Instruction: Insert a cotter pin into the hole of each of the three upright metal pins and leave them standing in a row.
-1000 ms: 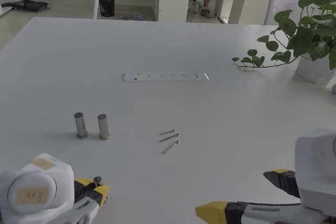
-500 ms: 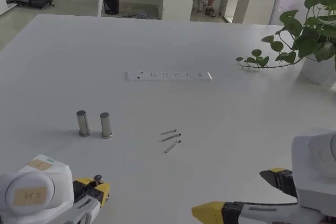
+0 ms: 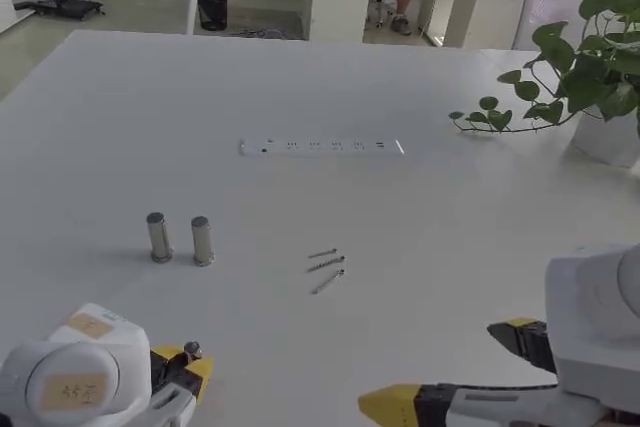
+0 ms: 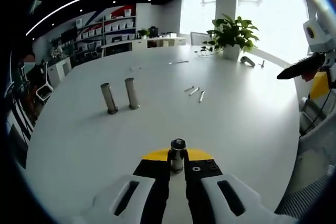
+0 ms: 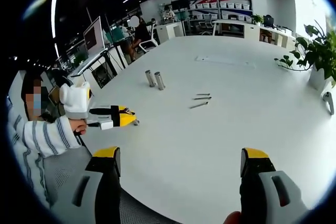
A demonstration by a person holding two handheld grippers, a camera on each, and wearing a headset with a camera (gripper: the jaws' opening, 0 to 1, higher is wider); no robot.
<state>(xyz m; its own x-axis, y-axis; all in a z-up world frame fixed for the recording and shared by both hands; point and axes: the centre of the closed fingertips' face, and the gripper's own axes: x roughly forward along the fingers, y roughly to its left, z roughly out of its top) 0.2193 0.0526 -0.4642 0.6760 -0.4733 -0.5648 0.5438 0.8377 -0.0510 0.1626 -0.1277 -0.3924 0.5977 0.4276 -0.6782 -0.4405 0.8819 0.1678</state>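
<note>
Two upright metal pins stand side by side on the white table, left of centre; they also appear in the left gripper view. A third metal pin is held upright in my left gripper, which is shut on it low at the near left. Three cotter pins lie loose in the middle of the table. My right gripper stands wide open at the near right, holding nothing.
A white power strip lies farther back at the middle. A potted plant stands at the back right corner. Desks and chairs stand beyond the table's far edge.
The head camera shifted slightly. Both grippers stay low at the near edge, the left one edging a little lower. The pins on the table have not moved.
</note>
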